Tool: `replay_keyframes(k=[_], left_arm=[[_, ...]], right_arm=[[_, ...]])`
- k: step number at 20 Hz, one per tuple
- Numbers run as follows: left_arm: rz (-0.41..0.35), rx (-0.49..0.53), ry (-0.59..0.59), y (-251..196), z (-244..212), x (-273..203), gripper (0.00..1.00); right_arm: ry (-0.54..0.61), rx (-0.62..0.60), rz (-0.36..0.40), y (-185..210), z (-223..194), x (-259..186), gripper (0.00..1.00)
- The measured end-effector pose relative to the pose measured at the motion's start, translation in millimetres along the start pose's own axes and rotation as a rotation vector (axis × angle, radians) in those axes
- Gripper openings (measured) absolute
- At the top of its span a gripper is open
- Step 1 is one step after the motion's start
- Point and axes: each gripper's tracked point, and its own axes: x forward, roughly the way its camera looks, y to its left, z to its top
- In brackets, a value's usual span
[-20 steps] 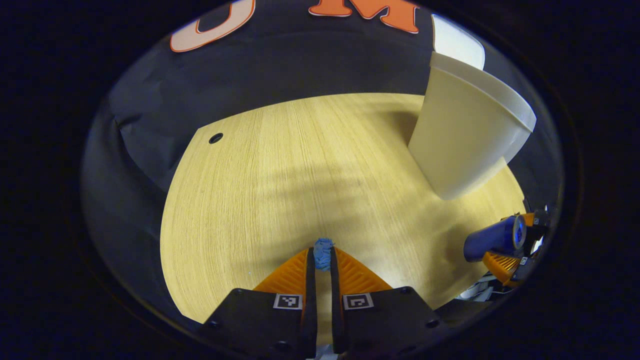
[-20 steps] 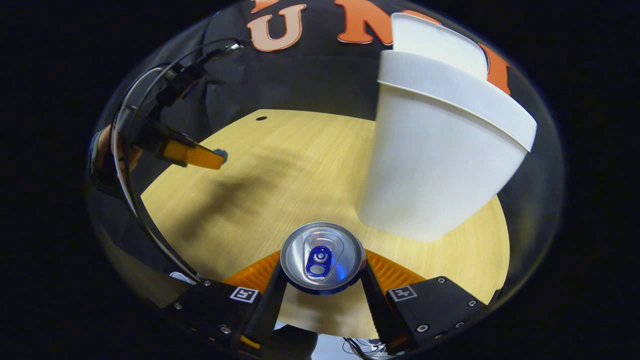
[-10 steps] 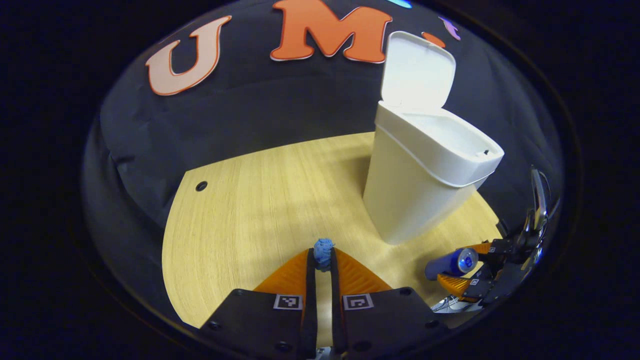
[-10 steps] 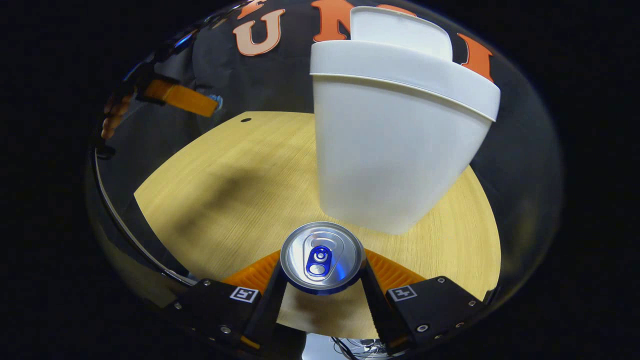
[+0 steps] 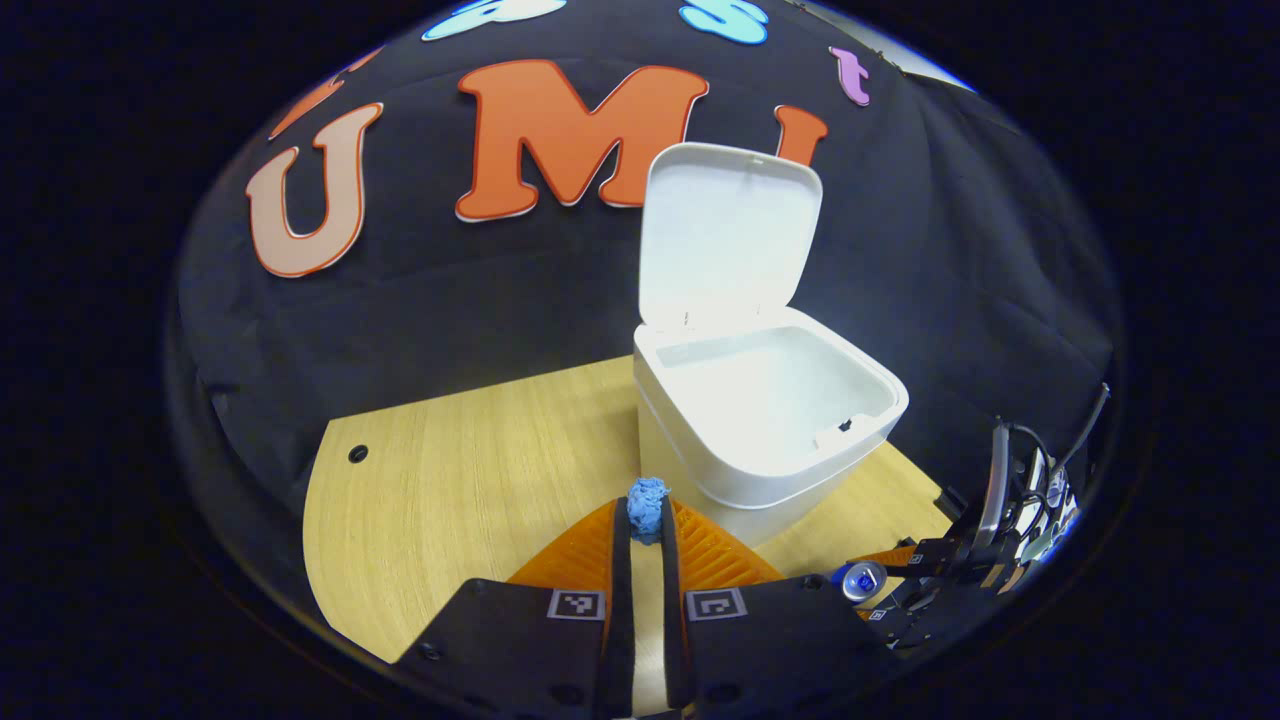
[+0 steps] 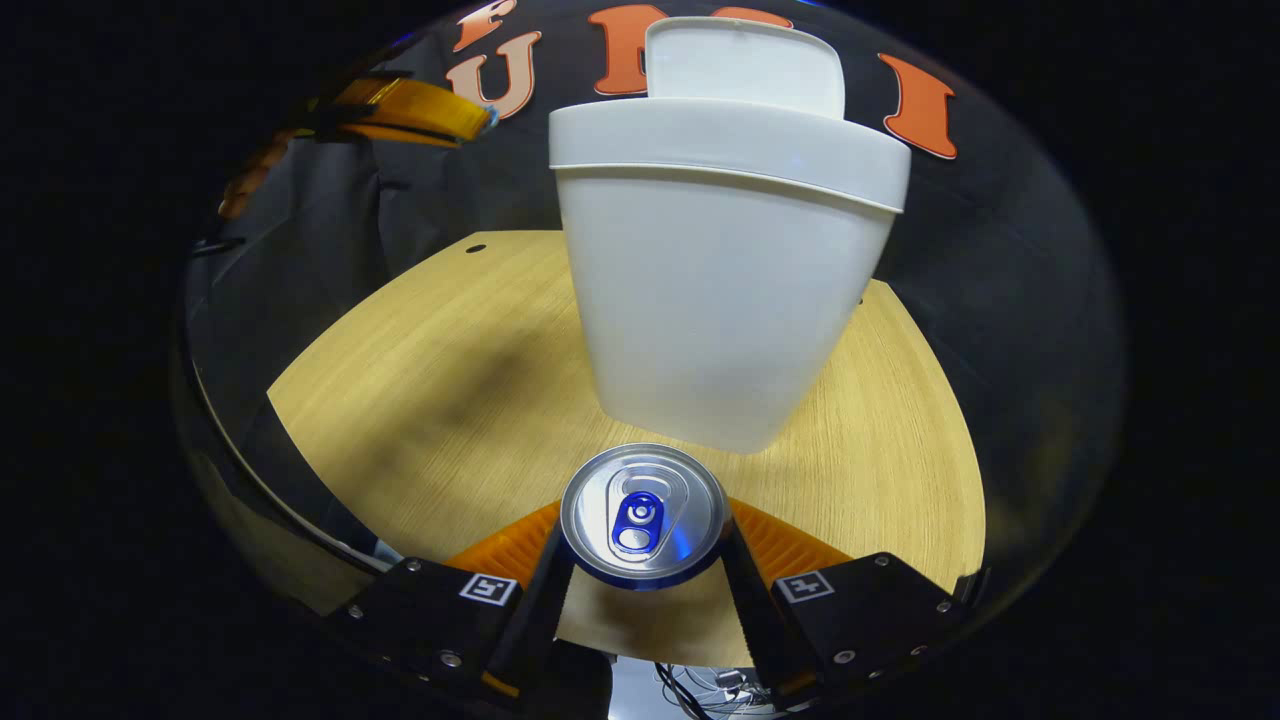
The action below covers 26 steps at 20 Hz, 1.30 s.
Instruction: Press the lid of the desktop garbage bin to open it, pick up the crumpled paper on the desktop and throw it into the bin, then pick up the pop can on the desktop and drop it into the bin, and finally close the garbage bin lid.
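Observation:
The white bin (image 5: 765, 415) stands on the wooden desk with its lid (image 5: 725, 235) swung up and its inside bare. My left gripper (image 5: 646, 515) is shut on a small blue crumpled paper (image 5: 647, 500), raised just short of the bin's near rim. In the right gripper view the bin (image 6: 715, 270) rises straight ahead with its lid (image 6: 745, 65) up behind it. My right gripper (image 6: 645, 520) is shut on a pop can (image 6: 645, 512) with a silver top and blue tab, low in front of the bin. The left gripper (image 6: 415, 105) shows high at upper left there.
The wooden desk (image 5: 450, 480) has a small round hole (image 5: 357, 454) at its far left and a curved front edge. The right gripper with the can (image 5: 862, 580) sits low at the right of the left gripper view, with cables behind it.
My left gripper has risen with the paper, so it now looks down into the bin's opening. The right gripper has swung to face the bin squarely, still holding the can.

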Motion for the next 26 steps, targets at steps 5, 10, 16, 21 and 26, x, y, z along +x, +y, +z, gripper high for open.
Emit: replay_keyframes(k=[5,10,16,21,26], left_arm=[[-0.067,-0.001,-0.078,-31,32,11,0.16],[-0.118,0.019,-0.134,-57,59,19,0.15],[-0.165,-0.029,-0.052,-67,41,36,0.16],[-0.154,0.009,-0.025,-63,31,40,0.16],[-0.168,0.019,-0.015,-58,24,40,0.19]], right_arm=[[0.011,0.013,-0.043,-28,-7,-11,0.79],[-0.004,0.052,-0.082,-41,-5,-22,0.79],[-0.041,0.098,-0.121,-46,4,-32,0.79],[-0.06,0.137,-0.153,-49,13,-44,0.79],[-0.11,0.156,-0.193,-57,32,-60,0.79]])
